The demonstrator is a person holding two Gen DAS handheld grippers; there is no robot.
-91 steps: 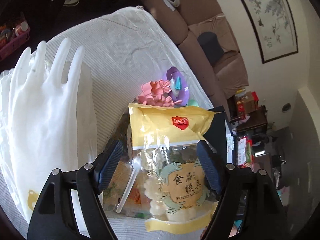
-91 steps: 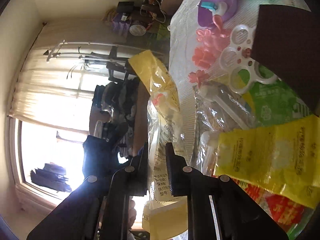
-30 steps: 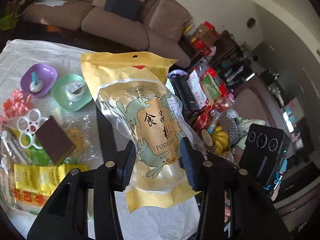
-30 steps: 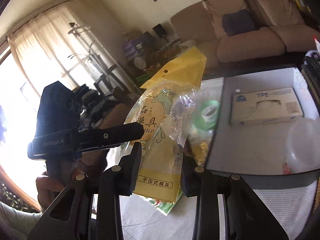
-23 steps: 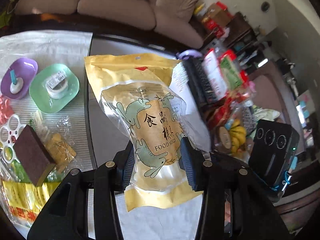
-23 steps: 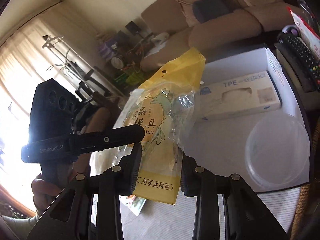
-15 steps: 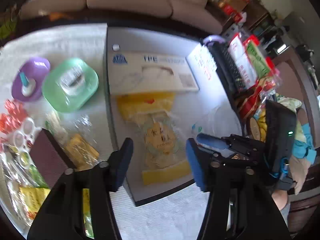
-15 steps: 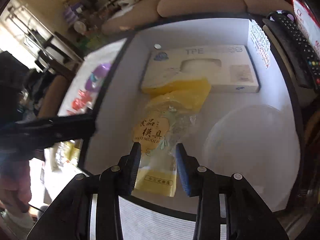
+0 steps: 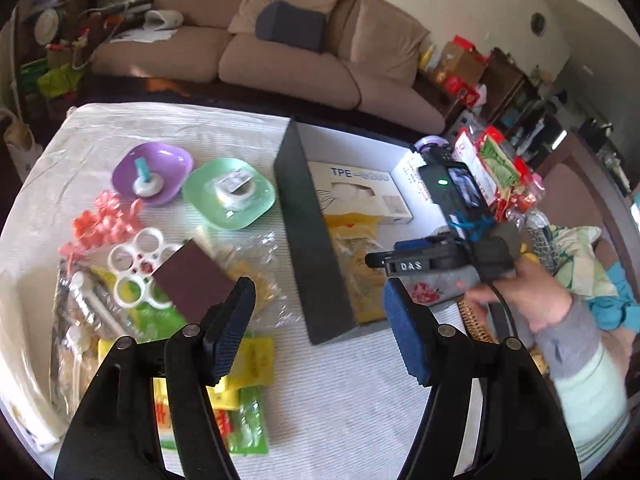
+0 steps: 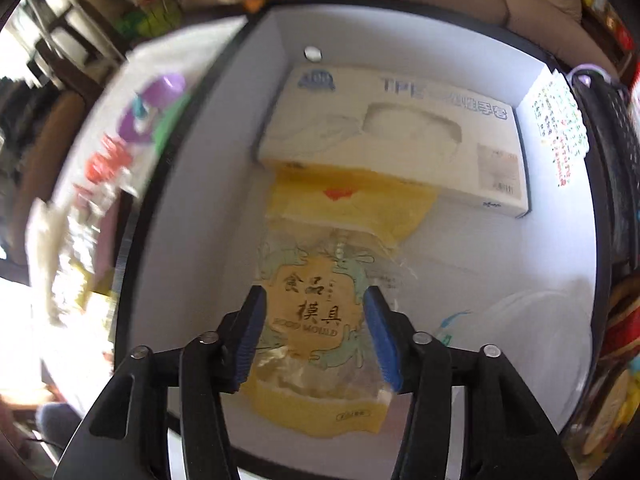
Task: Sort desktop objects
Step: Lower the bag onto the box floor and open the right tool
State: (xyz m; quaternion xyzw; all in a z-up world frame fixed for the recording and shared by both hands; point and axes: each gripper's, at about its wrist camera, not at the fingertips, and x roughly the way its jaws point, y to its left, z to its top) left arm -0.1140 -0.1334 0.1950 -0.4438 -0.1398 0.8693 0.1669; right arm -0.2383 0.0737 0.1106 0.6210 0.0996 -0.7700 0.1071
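The yellow food-mould bag [image 10: 320, 300] lies flat inside the white box [image 10: 208, 208], its top against a TPE glove carton [image 10: 400, 136]. My right gripper [image 10: 314, 332] is open just above the bag, a finger on each side. In the left wrist view the bag [image 9: 360, 264] shows behind the box's dark wall [image 9: 312, 240], with the right gripper [image 9: 376, 260] over it. My left gripper [image 9: 320, 328] is open and empty above the white cloth, left of the box.
On the cloth lie a purple dish [image 9: 152, 172], a green dish [image 9: 230, 194], pink moulds [image 9: 104, 220], a white ring mould [image 9: 138, 264], a brown sponge [image 9: 192, 280] and snack packets [image 9: 236, 400]. A clear lid [image 10: 540, 344] lies in the box. A sofa stands behind.
Both grippers carried the bag over to the box and let it go; it now lies flat inside. The left gripper has pulled back over the cloth, and the right has opened above the bag.
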